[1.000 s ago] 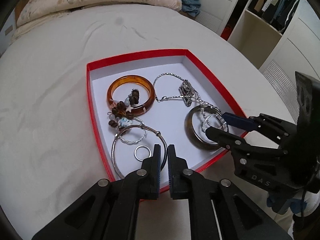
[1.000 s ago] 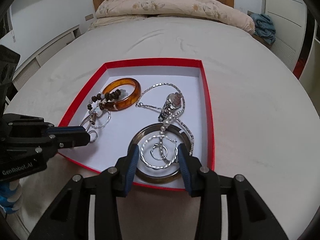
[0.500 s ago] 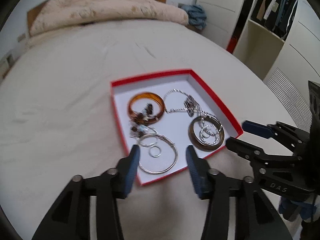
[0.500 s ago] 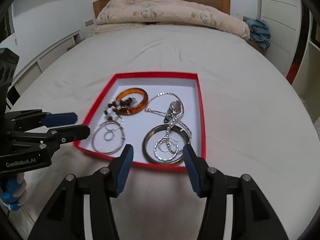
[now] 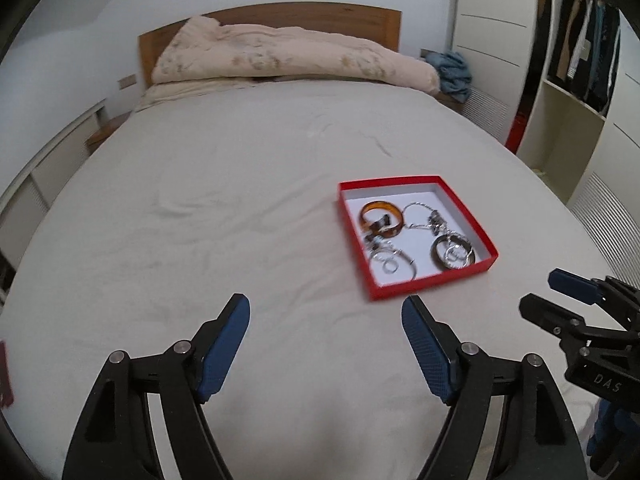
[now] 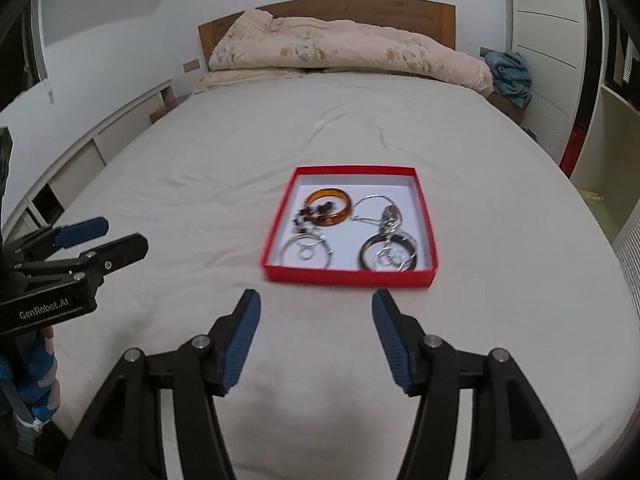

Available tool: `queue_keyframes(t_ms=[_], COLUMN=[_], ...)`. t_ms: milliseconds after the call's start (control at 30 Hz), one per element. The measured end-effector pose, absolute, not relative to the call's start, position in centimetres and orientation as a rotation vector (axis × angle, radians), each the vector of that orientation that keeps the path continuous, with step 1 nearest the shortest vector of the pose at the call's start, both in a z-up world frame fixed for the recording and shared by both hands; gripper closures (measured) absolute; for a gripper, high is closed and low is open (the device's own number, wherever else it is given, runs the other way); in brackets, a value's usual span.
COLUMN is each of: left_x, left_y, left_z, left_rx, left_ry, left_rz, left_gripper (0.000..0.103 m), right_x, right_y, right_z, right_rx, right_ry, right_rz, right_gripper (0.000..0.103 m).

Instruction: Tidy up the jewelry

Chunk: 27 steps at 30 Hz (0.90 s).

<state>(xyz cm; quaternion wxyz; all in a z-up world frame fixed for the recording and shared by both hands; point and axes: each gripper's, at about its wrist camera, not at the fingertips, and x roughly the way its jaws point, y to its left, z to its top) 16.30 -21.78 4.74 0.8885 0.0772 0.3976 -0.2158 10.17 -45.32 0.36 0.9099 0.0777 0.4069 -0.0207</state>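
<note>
red box (image 5: 416,285) on bed (image 5: 224,208) holds jewelry, seemingly bangles.

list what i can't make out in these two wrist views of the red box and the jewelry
- Small beaded cluster by the amber-brown round bangle: motion-blurred and too small in both views, so piece count unclear.
- Thin silver chain with pendant: too small to read, and its lower end is tangled over the dark round bangle.
- Near inside floor of the shallow red cardboard box: right wrist view, hidden by its front wall.
</note>
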Motion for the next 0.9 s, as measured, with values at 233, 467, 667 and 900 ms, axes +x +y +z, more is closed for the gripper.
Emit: queue_keyframes(t_ms=[233, 467, 667, 900], left_x=[11.8, 7.3, 3.9, 0.9], left_y=[-15.8, -12.0, -9.8, -8.1], left_z=[7.4, 9.8, 11.3, 12.5], left_rx=[0.131, 0.139, 0.149, 0.137], left_ry=[0.768, 0.691, 0.625, 0.576], left_rz=[-0.364, -0.316, -0.279, -0.265], left_gripper=[0.019, 0.018, 0.014, 0.012], right_x=[6.3, 3.1, 1.1, -1.3], right_y=[-41.6, -38.4, -36.2, -34.2], right_z=[2.9, 4.6, 5.3, 6.4], right_rx=[0.179, 0.163, 0.147, 0.128], right_ry=[0.81, 0.78, 0.762, 0.73], right_rz=[-0.05, -0.054, -0.052, -0.049], right_gripper=[0.046, 0.044, 0.038, 0.036])
